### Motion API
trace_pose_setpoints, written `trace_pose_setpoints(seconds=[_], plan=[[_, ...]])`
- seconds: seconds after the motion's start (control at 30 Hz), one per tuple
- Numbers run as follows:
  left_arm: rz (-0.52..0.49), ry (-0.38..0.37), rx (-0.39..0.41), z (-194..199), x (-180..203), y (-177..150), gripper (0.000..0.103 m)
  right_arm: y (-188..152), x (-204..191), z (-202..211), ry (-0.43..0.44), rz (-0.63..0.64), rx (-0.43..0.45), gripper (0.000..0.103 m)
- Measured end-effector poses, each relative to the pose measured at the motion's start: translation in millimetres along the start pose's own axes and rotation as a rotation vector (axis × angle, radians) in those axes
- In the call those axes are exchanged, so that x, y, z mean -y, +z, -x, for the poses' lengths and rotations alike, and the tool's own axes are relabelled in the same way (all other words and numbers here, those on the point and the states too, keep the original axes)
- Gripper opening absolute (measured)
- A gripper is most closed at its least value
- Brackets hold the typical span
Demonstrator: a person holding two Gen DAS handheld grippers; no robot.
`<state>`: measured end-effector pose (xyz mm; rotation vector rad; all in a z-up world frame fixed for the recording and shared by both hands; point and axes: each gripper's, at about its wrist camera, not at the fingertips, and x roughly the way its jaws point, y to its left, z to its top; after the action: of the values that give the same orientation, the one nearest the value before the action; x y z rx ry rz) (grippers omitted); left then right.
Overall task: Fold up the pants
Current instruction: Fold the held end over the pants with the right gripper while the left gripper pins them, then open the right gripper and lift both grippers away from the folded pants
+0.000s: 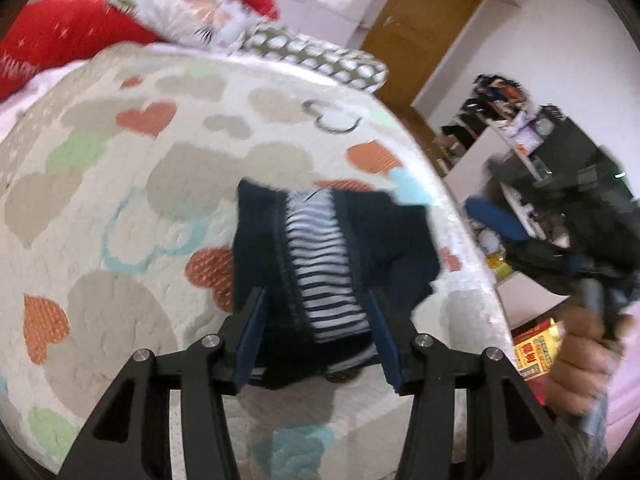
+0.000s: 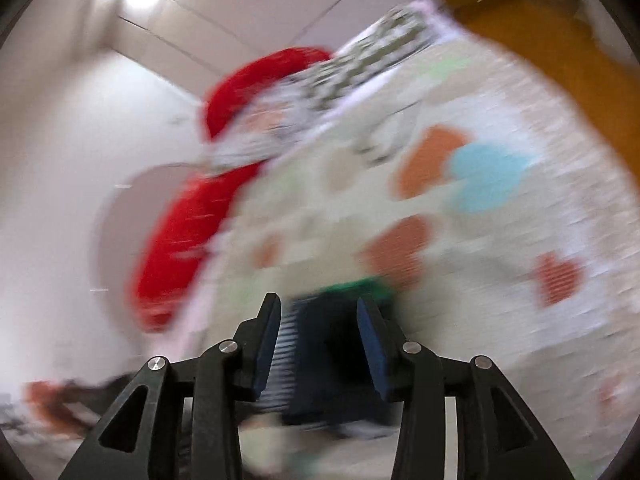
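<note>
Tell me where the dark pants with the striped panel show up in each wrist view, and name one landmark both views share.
Left wrist: the pants lie at centre, on the heart-print bedspread, reaching back between the open fingers of the left tool.
Right wrist: the pants show blurred at bottom centre, between the open fingers of the right tool.
Shared landmark: the red Santa pillow, at the bed's far end.

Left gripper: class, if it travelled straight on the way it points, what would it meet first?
Most likely the dark pants, lying on the heart-print bedspread between the open left gripper fingers; depth is hard to judge.
</note>
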<state>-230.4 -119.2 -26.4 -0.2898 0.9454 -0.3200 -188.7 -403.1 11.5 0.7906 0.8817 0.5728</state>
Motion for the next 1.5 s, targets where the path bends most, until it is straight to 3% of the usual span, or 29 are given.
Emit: trace_pose_setpoints(seconds=[0.13,0.2,0.33,0.4,0.5,0.7,0.83,0.93,1.0,1.2,1.3,1.4,1.5], plan=[[-0.015,0.052,-0.033,-17.9,-0.6,-7.4,0.049,-13.8,-8.1,-38.3,0.128,-0.057,-0.129,0.044],[-0.040,0.082,-0.035,-22.9,1.2,-10.3,0.049,-20.3,-0.2,-55.9,0.069,-0.076,-0.155,0.044],[-0.075,0.079,-0.064,-26.2,4.4,-15.6,0.049,-30.6,26.0,-65.9,-0.200,-0.055,-0.100,0.041],[-0.077,0.049,-0.058,-16.2,6.5,-13.4,0.049,-34.8,31.4,-61.8,-0.202,-0.053,-0.081,0.040],[-0.053,0.022,0.013,5.8,6.9,-1.0,0.049,-38.1,21.6,-59.2,-0.238,0.000,-0.061,0.041],[-0.034,0.123,0.051,-9.7,4.9,48.0,0.050,-49.5,9.0,-67.1,-0.312,0.120,-0.040,0.041],[-0.055,0.172,-0.027,-48.3,8.6,63.9,0.050,-51.0,7.4,-66.2,-0.336,0.172,-0.033,0.041],[-0.122,0.250,-0.093,-77.4,16.7,63.3,0.050,-52.3,9.7,-63.5,-0.354,0.196,-0.027,0.041],[-0.143,0.267,-0.101,-82.4,19.0,61.6,0.051,-52.1,11.4,-63.7,-0.373,0.209,-0.020,0.041],[-0.080,0.185,-0.059,-45.9,14.1,59.2,0.051,-53.3,8.6,-60.8,-0.393,0.255,-0.012,0.041],[-0.067,0.198,-0.001,-19.3,12.3,49.5,0.052,-49.3,0.8,-42.8,-0.334,0.224,0.032,0.048],[-0.043,0.209,0.051,1.5,9.3,32.2,0.053,-39.6,-10.6,-25.0,-0.332,0.228,0.122,0.055],[-0.021,0.189,0.045,4.8,8.0,10.7,0.053,-31.6,-12.0,-32.9,-0.315,0.224,0.093,0.056]])
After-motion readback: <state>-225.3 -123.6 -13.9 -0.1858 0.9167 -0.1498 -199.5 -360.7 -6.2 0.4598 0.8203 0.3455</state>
